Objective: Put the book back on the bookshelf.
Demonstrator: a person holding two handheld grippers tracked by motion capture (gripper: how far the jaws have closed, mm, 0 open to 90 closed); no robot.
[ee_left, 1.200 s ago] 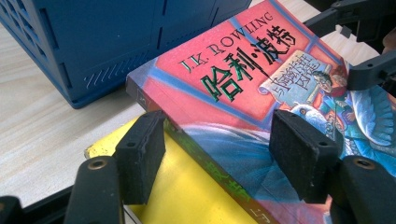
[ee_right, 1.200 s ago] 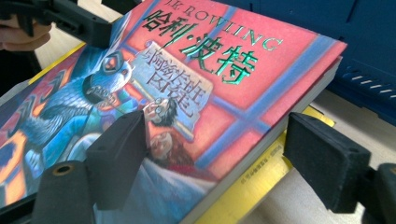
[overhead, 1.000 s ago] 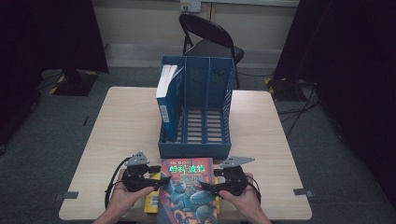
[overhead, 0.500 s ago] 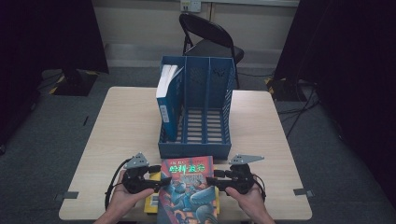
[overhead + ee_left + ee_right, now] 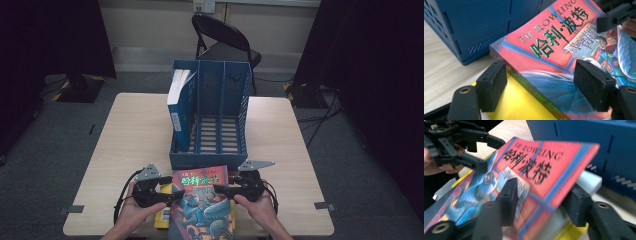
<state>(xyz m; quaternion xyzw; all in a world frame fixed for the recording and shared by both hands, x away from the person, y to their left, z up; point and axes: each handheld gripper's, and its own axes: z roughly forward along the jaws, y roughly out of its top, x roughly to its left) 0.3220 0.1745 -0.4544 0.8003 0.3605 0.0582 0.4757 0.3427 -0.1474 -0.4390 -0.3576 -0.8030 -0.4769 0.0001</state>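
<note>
One overhead camera, two riding close on the grippers

The high view looks forward and down over the pale wooden table from its near edge. Both gripper views sit low and close there, facing each other across the red-and-blue illustrated paperback book, which all three views share, with the blue plastic file rack behind.

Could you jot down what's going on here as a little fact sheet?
Setting: wooden table, folding chair behind it
Work in hand: red book at the near edge, lying on a yellow book
Left gripper: jaws straddle the red book's spine edge, just been opening
Right gripper: jaws around the book's right edge
Blue file rack: one blue-and-white book upright in its left slot
</note>
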